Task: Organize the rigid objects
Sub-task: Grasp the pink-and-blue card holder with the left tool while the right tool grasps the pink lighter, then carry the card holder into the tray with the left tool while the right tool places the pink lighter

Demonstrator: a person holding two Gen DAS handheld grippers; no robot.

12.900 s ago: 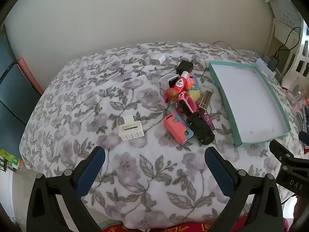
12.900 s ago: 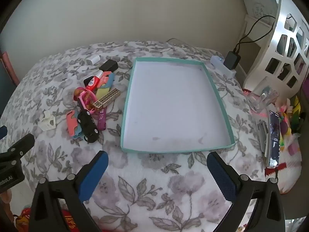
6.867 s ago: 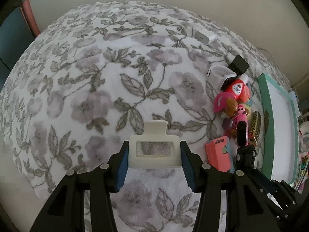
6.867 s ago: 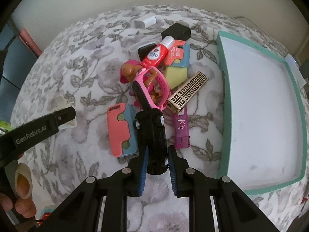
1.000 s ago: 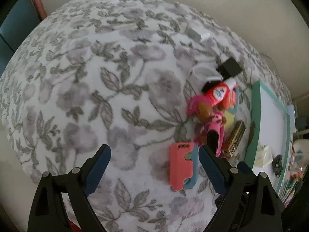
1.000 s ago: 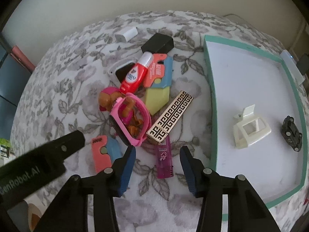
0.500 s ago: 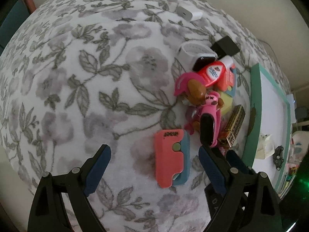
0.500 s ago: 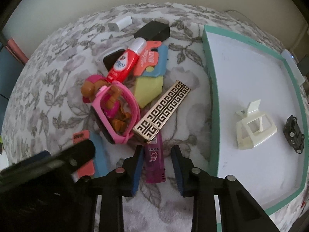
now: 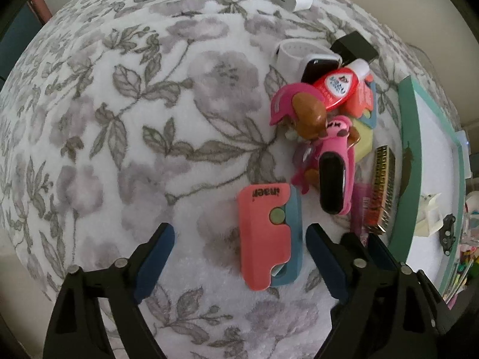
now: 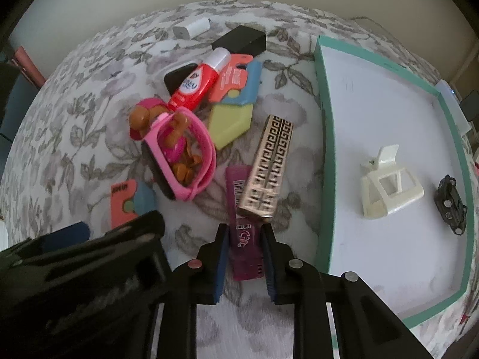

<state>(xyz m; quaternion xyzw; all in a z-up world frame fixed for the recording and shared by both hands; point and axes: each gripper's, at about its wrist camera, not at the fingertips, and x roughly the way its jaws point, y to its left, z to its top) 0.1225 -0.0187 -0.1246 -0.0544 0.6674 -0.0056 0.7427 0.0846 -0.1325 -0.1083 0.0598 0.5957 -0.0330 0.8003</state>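
A pile of small objects lies on the floral blanket left of a teal-rimmed white tray (image 10: 322,155). My right gripper (image 10: 244,239) has its fingers closed against the sides of a purple tube (image 10: 244,242), which lies partly under a gold patterned box (image 10: 269,167). My left gripper (image 9: 238,236) is open, with a pink and blue cutter (image 9: 266,233) between its fingertips on the blanket. A white hair clip (image 10: 386,185) and a black toy car (image 10: 450,205) lie in the tray. A pink watch band (image 10: 182,161) and a red tube (image 10: 197,80) sit in the pile.
A white charger (image 10: 191,27), a black box (image 10: 242,40), a yellow-green block (image 10: 230,122) and a second pink and blue cutter (image 10: 239,82) lie further back. The left gripper's body fills the lower left of the right wrist view (image 10: 74,284). Clutter lies beyond the tray's right edge (image 9: 467,257).
Both grippers have come down closer to the pile. The right fingers have narrowed and closed around the purple tube. The left gripper now straddles the pink and blue cutter, still open.
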